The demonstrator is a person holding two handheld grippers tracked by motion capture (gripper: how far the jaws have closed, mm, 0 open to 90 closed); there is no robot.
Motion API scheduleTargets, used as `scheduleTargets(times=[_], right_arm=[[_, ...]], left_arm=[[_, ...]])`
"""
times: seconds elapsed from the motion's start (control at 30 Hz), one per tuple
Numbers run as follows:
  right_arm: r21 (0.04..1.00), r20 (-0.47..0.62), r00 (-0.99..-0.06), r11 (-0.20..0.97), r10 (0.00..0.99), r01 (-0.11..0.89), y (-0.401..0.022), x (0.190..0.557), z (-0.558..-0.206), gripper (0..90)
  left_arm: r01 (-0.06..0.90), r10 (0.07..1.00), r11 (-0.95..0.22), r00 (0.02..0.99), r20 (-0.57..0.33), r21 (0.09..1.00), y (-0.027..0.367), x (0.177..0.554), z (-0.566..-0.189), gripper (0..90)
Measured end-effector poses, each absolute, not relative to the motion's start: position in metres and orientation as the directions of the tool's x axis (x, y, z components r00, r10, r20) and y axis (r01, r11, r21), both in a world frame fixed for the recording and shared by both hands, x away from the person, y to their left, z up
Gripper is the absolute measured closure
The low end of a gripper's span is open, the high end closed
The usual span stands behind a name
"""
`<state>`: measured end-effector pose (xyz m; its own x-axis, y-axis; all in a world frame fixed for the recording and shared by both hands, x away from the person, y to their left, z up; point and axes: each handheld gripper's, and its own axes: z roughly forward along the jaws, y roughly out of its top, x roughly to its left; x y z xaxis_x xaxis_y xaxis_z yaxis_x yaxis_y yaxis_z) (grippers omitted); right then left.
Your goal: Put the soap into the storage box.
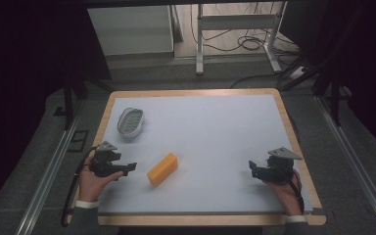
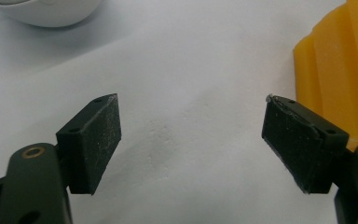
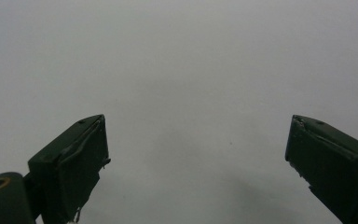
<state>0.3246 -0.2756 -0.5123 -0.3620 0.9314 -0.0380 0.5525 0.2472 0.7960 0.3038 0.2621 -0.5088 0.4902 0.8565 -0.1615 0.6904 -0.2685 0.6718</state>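
The left gripper (image 1: 127,168), jaws apart, was poised beside the yellow block (image 1: 162,169); the right gripper (image 1: 252,169), likewise apart, was idle. Next, the block needed straddling before closing.

So on the tabletop (image 1: 215,127) the block (image 1: 162,169) lies left of centre toward the near edge, set at a slant. The little basket (image 1: 130,121) sits behind it, further left. Left claw (image 1: 127,169) is just beside the block's left side; right claw (image 1: 252,167) is well apart at the right.

Dim, grainy high view; dark edges; soft shadows, no glare.
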Motion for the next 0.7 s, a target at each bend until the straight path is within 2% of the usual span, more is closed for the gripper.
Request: scheduleTargets(times=[0.2, 0.57, 0.6, 0.7], right_arm=[[0.796, -0.098, -0.364, 0.292, 0.926, 0.53, -0.2764, 0.3219, -0.511, 6.2], [0.786, -0.071, -0.382, 0.288, 0.921, 0.547, -0.2811, 0.3196, -0.5118, 8.4], [0.79, -0.07, -0.385, 0.287, 0.92, 0.542, -0.2816, 0.319, -0.5127, 8.4], [0.786, -0.07, -0.39, 0.291, 0.918, 0.545, -0.2828, 0.3178, -0.5157, 8.3]], left_arm=[[0.697, 0.859, -0.279, 0.489, -0.153, 0.661, 0.2612, 0.3068, -0.5117, 19.9], [0.694, 0.86, -0.267, 0.485, -0.16, 0.668, 0.2611, 0.3051, -0.5102, 20.1], [0.683, 0.849, -0.244, 0.494, -0.189, 0.689, 0.2613, 0.3028, -0.5079, 20.3], [0.683, 0.864, -0.249, 0.477, -0.161, 0.687, 0.262, 0.3009, -0.5058, 20.4]])
